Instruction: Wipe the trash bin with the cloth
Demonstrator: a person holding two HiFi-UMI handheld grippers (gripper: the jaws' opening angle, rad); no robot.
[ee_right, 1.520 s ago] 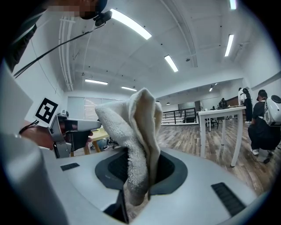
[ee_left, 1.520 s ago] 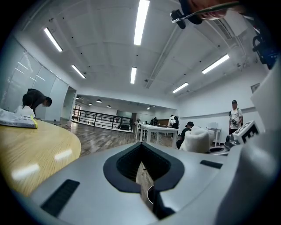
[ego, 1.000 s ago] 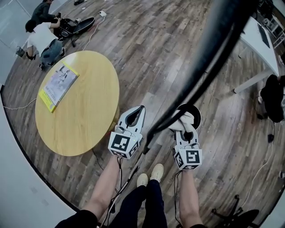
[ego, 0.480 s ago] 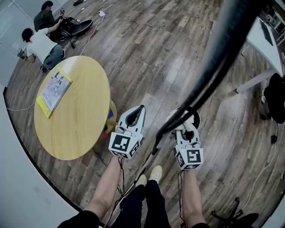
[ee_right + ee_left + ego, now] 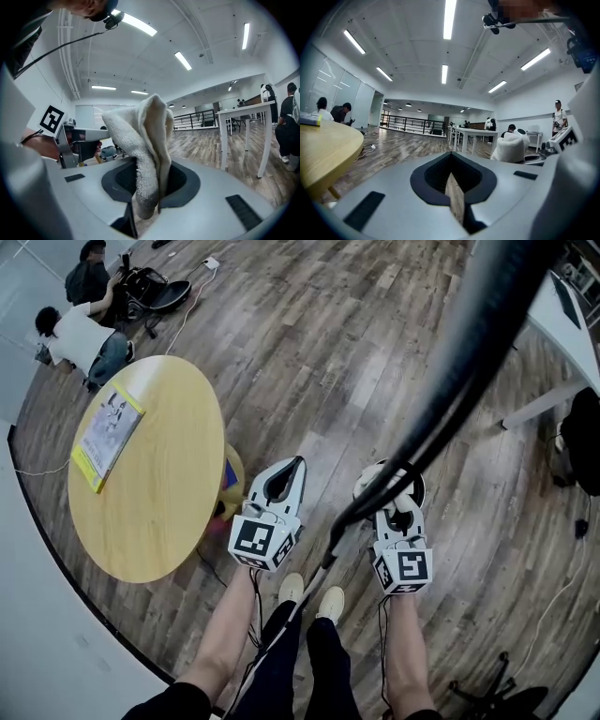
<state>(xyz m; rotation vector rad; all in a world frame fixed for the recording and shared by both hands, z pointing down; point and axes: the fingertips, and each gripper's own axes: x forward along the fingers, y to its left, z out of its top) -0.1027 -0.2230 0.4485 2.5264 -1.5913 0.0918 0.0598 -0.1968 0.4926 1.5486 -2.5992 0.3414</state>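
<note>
Observed from the operator station, head view: the person stands on a wood-plank floor (image 5: 319,362) with both tools held low in the centre of the frame.

Right claw (image 5: 146,197): closed on the cloth (image 5: 140,136). The cloth is off-white terry with a looped, fuzzy nap. It is folded and bunched, and it rises out of the claw in a thick upright wad with one rounded lobe leaning to the left of the frame. Its lower end is pinched between the jaws.

In the head view, the cloth sits right of centre, directly over the trash bin (image 5: 418,488). The bin is a small round black container on the floor. I see it from above, with only its dark rim showing around the cloth and the claw. I cannot confirm whether cloth and rim are in contact.

Left claw (image 5: 296,463): jaws drawn together at the tips with nothing between them. It is held beside the right claw and apart from the bin.

Surroundings: a round yellow worktop (image 5: 159,493) fills the left of the frame and carries a yellow-edged magazine (image 5: 105,430). A thick black cable (image 5: 450,390) runs diagonally across the foreground. Two people (image 5: 75,329) crouch at upper left.
</note>
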